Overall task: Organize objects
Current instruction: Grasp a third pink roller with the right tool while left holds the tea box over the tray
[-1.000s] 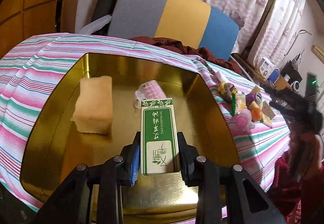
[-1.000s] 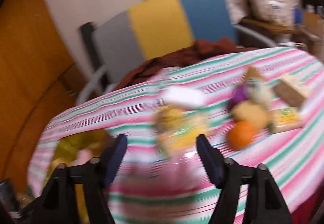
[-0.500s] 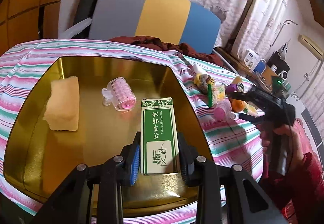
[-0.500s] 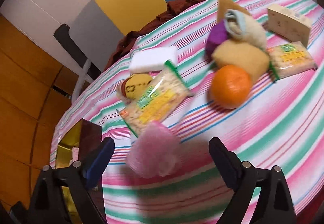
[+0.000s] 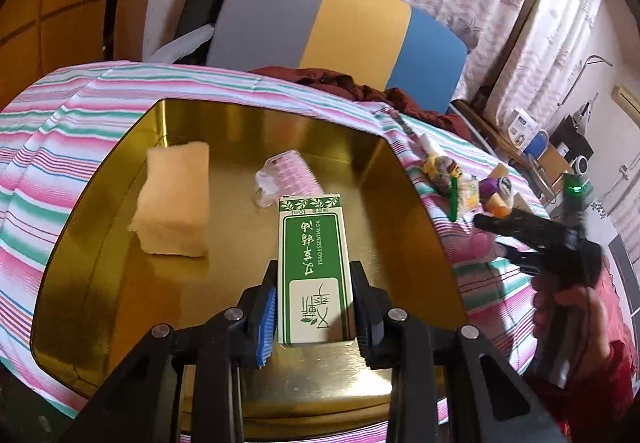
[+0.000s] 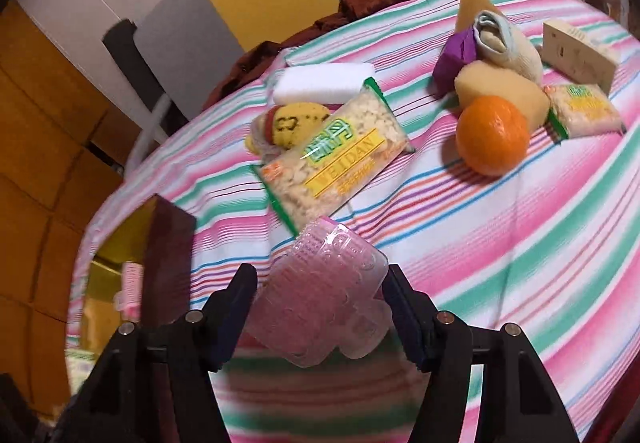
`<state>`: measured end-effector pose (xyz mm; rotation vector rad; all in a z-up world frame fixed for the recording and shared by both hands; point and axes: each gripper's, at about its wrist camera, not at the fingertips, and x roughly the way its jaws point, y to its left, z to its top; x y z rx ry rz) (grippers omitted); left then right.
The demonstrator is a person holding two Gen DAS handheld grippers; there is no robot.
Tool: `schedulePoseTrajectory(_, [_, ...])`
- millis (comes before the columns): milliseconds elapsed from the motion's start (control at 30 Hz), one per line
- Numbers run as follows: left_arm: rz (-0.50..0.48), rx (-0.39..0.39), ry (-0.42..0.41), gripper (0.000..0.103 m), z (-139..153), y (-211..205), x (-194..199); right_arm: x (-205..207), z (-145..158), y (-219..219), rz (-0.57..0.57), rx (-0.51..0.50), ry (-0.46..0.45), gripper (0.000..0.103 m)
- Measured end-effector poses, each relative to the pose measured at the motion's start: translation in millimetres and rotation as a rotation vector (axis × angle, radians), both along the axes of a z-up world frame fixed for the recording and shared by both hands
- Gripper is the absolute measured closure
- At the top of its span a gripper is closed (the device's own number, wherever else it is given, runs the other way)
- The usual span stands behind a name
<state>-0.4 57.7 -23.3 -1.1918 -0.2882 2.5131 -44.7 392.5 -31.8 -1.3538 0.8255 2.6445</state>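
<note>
Over the gold tray [image 5: 100, 203], the left gripper [image 5: 314, 307] clamps the green box [image 5: 314, 267]; lower it flat beside the sponge [image 5: 176, 199]. Right of the tray, the right gripper [image 6: 320, 307], jaws just closing, brackets the pink roller [image 6: 324, 295]; square both pads before lifting.

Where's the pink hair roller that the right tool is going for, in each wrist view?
Left wrist: pink hair roller right of centre on the striped cloth, just past the gold tray, partly hidden behind the right tool.
Right wrist: low centre, the pink hair roller sits between the tool's fingers.
Shared landmark: orange, seen small in the left view.
</note>
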Motion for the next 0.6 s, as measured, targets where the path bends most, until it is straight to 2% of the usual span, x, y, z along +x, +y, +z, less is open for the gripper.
schedulePoseTrajectory(200, [0.002,-0.016,-0.05,0.071,-10,-3,-6,12,32,-31,0.078,-0.074,0.094,0.037])
schedulePoseTrajectory(367, [0.035,-0.05,-0.071,0.071,-17,-11,-8,14,63,-86,0.247,-0.089,0.155,0.037])
schedulePoseTrajectory(467, [0.055,-0.068,-0.102,0.071,-24,-17,-11,10,67,-130,0.369,-0.088,0.159,0.037])
schedulePoseTrajectory(600, [0.085,-0.099,-0.126,0.071,-30,-25,-11,6,55,-179,0.493,-0.051,0.122,0.036])
